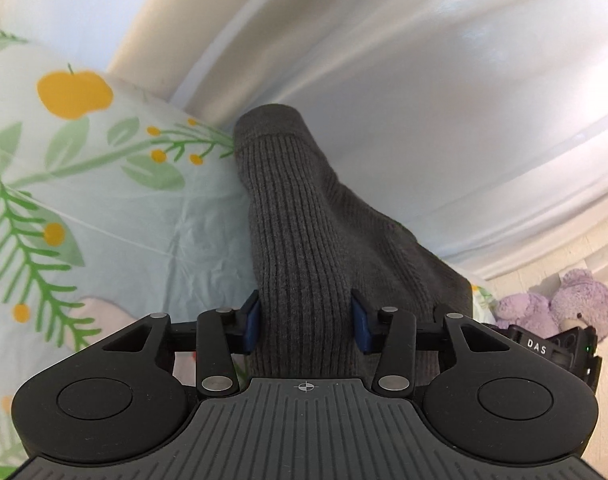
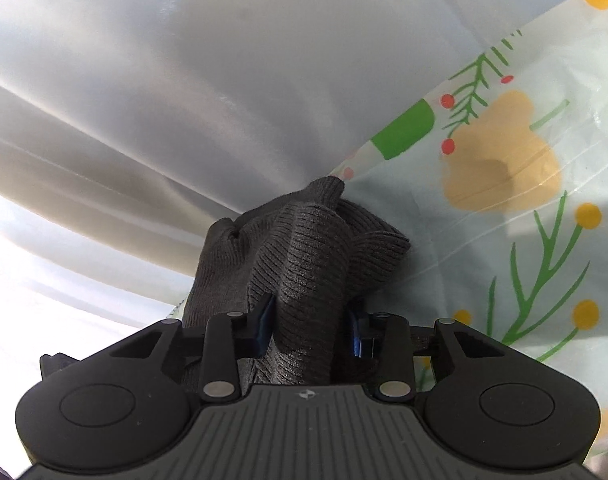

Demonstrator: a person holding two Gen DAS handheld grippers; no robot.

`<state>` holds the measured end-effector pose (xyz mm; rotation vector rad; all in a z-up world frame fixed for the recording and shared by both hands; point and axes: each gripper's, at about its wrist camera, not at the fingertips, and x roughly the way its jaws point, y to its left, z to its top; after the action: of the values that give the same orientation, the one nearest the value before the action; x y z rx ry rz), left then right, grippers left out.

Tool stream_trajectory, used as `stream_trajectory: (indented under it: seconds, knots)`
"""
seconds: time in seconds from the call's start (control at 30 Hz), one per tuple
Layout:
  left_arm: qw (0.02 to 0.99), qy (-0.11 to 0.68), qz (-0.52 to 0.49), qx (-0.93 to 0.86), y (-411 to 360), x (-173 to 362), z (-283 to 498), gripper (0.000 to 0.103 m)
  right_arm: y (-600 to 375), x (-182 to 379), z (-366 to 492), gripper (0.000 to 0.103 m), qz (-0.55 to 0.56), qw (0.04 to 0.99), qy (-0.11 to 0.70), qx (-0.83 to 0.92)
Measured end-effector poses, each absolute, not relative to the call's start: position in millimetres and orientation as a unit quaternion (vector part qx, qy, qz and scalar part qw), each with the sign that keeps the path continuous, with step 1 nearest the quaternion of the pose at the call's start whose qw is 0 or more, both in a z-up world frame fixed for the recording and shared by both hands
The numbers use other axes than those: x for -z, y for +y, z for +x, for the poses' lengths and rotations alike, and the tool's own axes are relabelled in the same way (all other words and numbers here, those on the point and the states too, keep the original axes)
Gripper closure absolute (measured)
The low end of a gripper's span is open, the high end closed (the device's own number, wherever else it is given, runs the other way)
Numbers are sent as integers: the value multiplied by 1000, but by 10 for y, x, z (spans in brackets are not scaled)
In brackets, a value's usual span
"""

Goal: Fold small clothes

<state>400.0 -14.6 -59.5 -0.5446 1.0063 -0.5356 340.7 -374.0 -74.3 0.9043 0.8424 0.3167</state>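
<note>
Grey knit garment is clamped in both left tongs and right tongs; bunched folds risk slipping, skewing the crease.

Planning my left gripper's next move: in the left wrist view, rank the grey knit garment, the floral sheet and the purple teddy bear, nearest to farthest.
1. grey knit garment, between the left gripper fingers.
2. floral sheet, just left, underneath.
3. purple teddy bear, far right, beyond the bed edge.

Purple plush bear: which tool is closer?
Left. The purple plush bear lies just beyond the left tool, to its right; the right tool view doesn't show it.
</note>
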Motion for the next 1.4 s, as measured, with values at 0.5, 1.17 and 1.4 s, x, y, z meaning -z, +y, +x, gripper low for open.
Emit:
stream_trajectory:
  seconds: [0.5, 1.17, 1.4]
  knots:
    - [839, 491, -182, 146, 802, 308, 3051, 51, -2601, 522, 3014, 77, 362, 793, 428, -239]
    - [905, 402, -140, -27, 469, 473, 3641, 32, -1144, 369, 3630, 87, 7, 888, 412, -203]
    - [911, 400, -100, -30, 306, 705, 3800, 20, -1273, 575, 3529, 99, 31, 921, 360, -144]
